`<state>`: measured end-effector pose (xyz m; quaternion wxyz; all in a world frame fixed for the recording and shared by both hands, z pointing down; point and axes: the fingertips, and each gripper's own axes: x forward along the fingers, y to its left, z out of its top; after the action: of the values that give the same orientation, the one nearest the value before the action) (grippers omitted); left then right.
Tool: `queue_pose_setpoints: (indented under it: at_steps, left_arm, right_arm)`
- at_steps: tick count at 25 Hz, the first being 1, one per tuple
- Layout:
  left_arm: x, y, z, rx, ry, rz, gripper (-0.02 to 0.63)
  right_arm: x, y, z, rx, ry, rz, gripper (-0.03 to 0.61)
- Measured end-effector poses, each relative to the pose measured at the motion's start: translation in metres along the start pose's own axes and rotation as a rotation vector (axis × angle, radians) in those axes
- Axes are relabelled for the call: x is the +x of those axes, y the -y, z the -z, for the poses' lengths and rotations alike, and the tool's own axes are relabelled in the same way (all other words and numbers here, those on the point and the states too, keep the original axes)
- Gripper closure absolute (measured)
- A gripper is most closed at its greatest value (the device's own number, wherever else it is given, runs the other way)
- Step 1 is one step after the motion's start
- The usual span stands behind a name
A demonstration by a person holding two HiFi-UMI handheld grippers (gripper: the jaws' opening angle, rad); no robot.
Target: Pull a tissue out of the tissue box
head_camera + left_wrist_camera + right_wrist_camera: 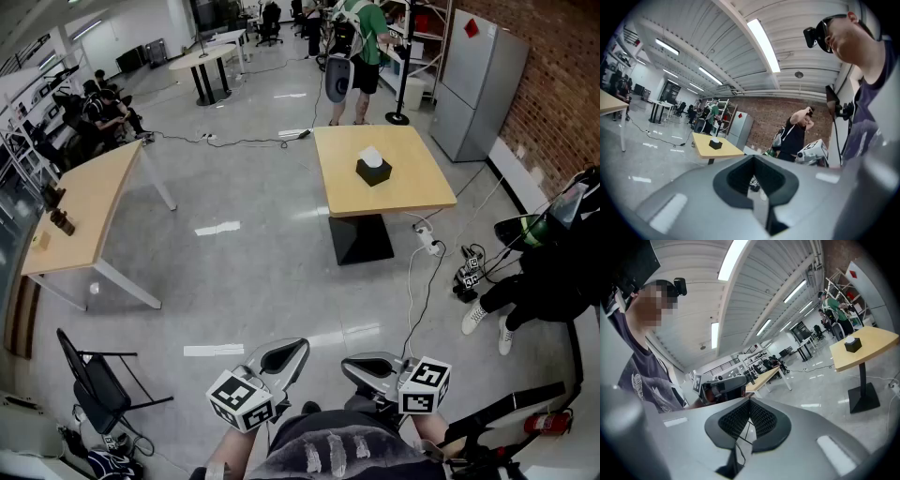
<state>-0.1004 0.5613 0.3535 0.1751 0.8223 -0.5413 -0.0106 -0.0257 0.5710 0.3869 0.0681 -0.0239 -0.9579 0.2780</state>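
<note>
- Pointing fwd over the shiny grey floor (234,281), the grey two-jaw left gripper (287,354) sat at the bottom of the head view. Its jaws were pressed together w/ nothing btwn them.
- Grey two-jaw right gripper (361,367) was just beside it, jaws likewise closed tip to tip & empty.
- Black folding chair (97,386) stood near, to the left.
- Farther on, a square light-wood table on a black pedestal (398,192) stood well apart from both grippers.
- Black cube-shaped tissue box (373,172) rested approx. mid-tabletop, w/ a white tissue (372,155) sticking up from its top.
- Long light-wood table (89,202) stood off left.
- Beyond: tall grey metal cabinet (478,84) by a red brick wall (562,103); person in green shirt (367,23) past the square table.
</note>
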Motion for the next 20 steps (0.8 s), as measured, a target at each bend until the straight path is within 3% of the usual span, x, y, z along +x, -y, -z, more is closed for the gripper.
queue_pose_setpoints:
  at_steps: [10, 20]
  left_arm:
    - [0.103, 0.028, -0.024, 0.046, -0.030, 0.047, 0.611]
    - [0.182, 0.059, -0.027, 0.042, -0.065, 0.033, 0.611]
  right_arm:
    - [-0.060, 0.071, -0.043, 0.045, 0.075, 0.013, 0.580]
    - [-0.113, 0.114, -0.059, 0.074, 0.062, -0.056, 0.580]
